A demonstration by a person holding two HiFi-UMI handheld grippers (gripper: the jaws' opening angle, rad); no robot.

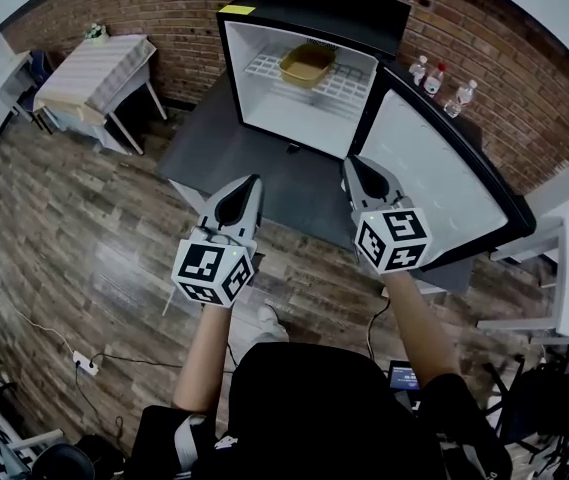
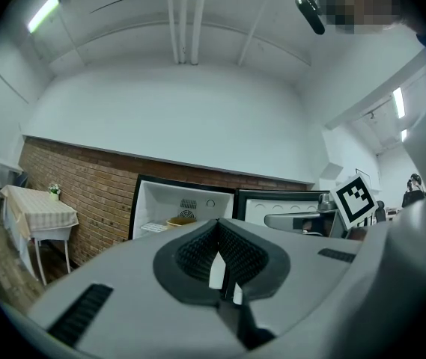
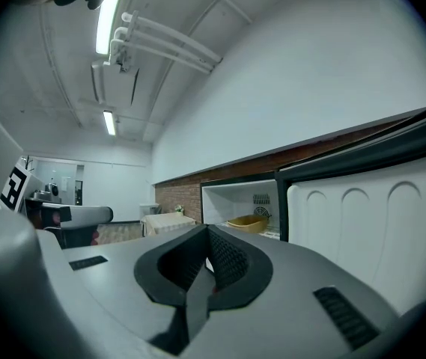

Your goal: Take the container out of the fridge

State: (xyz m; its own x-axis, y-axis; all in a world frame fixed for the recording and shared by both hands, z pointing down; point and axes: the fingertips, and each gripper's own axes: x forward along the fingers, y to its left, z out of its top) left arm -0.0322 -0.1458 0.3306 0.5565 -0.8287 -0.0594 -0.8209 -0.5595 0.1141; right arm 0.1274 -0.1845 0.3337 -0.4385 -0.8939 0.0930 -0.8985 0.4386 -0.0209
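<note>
Meanwhile, the yellow container [image 1: 307, 63] is seen on the wire shelf [image 1: 349, 86] inside the open fridge [image 1: 314, 3], while the left claw [image 1: 252, 183] and right claw [image 1: 350, 165] are held closed and empty, well before it.

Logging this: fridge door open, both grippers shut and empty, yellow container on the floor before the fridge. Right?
No: the yellow container sits on the wire shelf inside the fridge, as the head view shows. The door is open; left gripper and right gripper are shut and empty.
</note>
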